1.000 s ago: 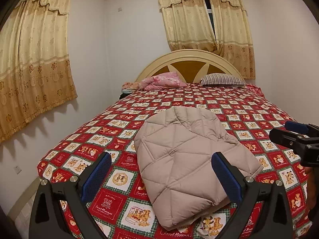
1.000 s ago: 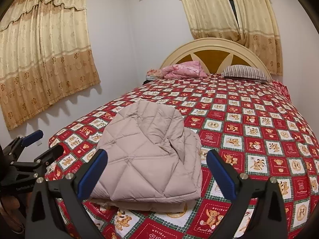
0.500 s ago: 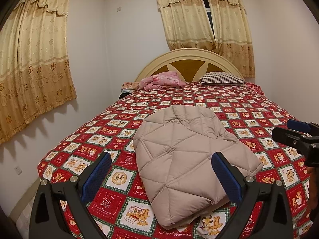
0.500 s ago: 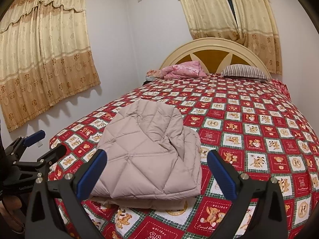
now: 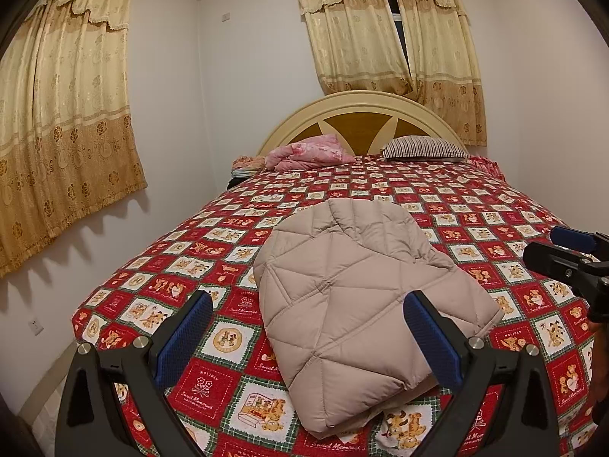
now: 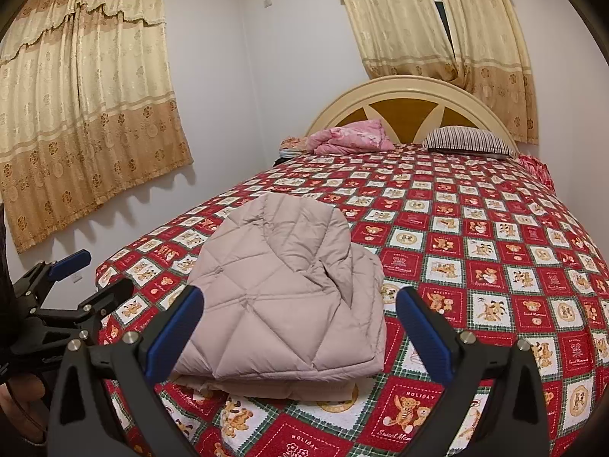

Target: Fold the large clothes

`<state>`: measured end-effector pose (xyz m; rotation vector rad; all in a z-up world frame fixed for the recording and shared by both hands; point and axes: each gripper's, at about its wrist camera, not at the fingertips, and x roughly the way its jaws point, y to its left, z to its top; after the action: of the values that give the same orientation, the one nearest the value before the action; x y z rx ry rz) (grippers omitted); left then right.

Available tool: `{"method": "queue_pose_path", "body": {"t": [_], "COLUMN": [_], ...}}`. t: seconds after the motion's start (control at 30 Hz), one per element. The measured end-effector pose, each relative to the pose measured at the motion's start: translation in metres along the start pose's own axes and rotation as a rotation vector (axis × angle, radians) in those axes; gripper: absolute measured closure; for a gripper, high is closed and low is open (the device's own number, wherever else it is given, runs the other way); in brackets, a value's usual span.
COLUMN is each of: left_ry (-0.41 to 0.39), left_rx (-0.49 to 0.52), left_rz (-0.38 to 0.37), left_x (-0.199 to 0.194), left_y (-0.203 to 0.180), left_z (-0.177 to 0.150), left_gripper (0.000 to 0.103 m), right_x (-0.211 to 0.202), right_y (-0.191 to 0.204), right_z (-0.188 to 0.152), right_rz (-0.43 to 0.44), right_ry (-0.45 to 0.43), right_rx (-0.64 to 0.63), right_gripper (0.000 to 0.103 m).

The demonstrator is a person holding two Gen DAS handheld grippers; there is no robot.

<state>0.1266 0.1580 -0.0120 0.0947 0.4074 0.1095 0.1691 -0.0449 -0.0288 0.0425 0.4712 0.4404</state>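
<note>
A beige quilted puffer jacket point(image 5: 354, 285) lies folded in a compact stack near the foot of the bed, also seen in the right wrist view as the jacket point(image 6: 281, 304). My left gripper point(image 5: 308, 327) hangs open above and in front of the jacket's near end, holding nothing. My right gripper point(image 6: 300, 323) is likewise open and empty, just short of the folded edge. Each gripper appears from the side in the other's view: the right gripper point(image 5: 567, 255) at the right edge, the left gripper point(image 6: 72, 285) at the left edge.
The bed carries a red checked bedspread with teddy bear squares point(image 5: 475, 205). A pink bundle point(image 5: 308, 150) and a striped pillow point(image 5: 422, 148) lie by the arched headboard point(image 5: 357, 114). Golden curtains point(image 5: 64, 114) hang on the left wall and behind the headboard. A hand point(image 6: 19, 392) holds the left gripper.
Both grippers have drifted slightly back and up from the jacket, so it sits a little lower in view. The jacket itself has not moved and both grippers stay open.
</note>
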Motion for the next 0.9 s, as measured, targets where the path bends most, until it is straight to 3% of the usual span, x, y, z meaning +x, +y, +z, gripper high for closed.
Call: {"method": "queue_pose_path", "body": {"t": [0.43,0.9], "left_ry": [-0.001,-0.039], "left_rx": [0.003,-0.021], "left_rz": [-0.006,0.024], "left_x": [-0.001,-0.009], "left_y": [0.0,0.008], "left_z": [0.001,0.008], "left_gripper": [0.002,0.002], "right_x": [-0.002,-0.017], "right_y": [0.004,0.007], "right_z": [0.0,0.008], "right_rz": [0.0,0.023], "right_ry": [-0.006,-0.077], "right_rx": [0.004,0.009], "right_gripper": [0.0,0.0]}}
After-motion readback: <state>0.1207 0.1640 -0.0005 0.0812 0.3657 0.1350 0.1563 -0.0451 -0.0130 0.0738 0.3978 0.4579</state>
